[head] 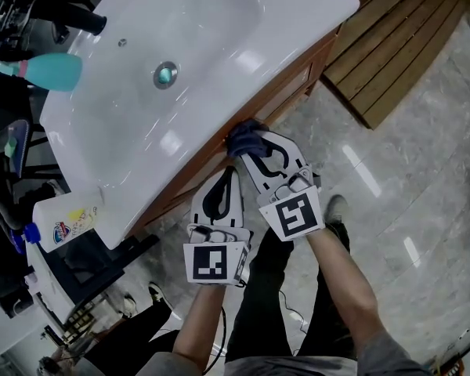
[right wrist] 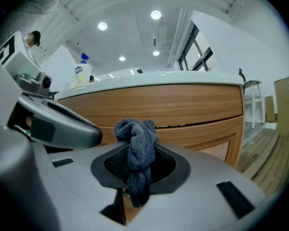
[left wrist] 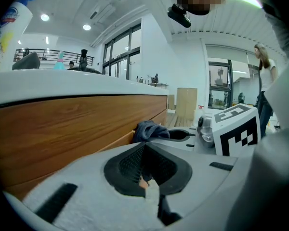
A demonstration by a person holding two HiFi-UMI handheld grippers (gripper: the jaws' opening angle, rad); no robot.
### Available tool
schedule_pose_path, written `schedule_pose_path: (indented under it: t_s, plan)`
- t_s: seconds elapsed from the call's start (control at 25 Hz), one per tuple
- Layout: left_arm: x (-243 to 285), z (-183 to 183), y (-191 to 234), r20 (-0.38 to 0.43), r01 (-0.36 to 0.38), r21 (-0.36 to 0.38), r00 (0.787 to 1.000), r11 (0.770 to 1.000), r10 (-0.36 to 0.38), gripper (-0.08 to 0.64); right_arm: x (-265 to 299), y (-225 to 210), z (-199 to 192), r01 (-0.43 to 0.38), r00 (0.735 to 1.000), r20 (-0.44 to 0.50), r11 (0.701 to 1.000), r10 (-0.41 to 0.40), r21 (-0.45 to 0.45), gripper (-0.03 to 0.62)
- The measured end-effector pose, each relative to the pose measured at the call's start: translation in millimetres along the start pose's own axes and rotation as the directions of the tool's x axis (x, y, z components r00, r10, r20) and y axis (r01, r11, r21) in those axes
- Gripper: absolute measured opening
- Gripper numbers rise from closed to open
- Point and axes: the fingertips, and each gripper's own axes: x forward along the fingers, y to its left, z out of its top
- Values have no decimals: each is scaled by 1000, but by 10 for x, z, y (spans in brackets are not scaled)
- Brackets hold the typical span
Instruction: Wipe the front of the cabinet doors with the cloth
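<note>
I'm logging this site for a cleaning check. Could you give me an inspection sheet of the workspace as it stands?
Surface: brown wooden cabinet front under a white ceramic basin.
Job's things: dark blue knitted cloth, bunched up at the cabinet's top edge.
Clutter: teal plastic bottle and white cleaner bottle with a blue cap at the basin's edges.
Grippers: right tongs shut on the cloth; left tongs shut and empty, close beside them.
Cables: nothing seen.
Surroundings: grey marble floor; wooden slatted decking beyond the cabinet's end.
</note>
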Motion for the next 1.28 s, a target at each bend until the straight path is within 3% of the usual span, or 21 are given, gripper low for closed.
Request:
schedule_pose_path:
  t_s: [0.52, 0.68, 1.28]
  plan:
    - [157, -24, -139, -24, 10, 6, 1000, 1000, -10, 6, 4, -274, -63, 43, 999, 2, 998, -43, 51, 83]
    - [229, -13, -197, -29, 12, 6, 1000, 1000, -12, 6, -1, -408, -71, 49, 999, -1, 998, -49, 31, 83]
    - [549, 48, -460, -71, 25, -15, 997, 1000, -26, 6, -75, -1139, -82, 125, 992, -12, 991, -124, 41, 83]
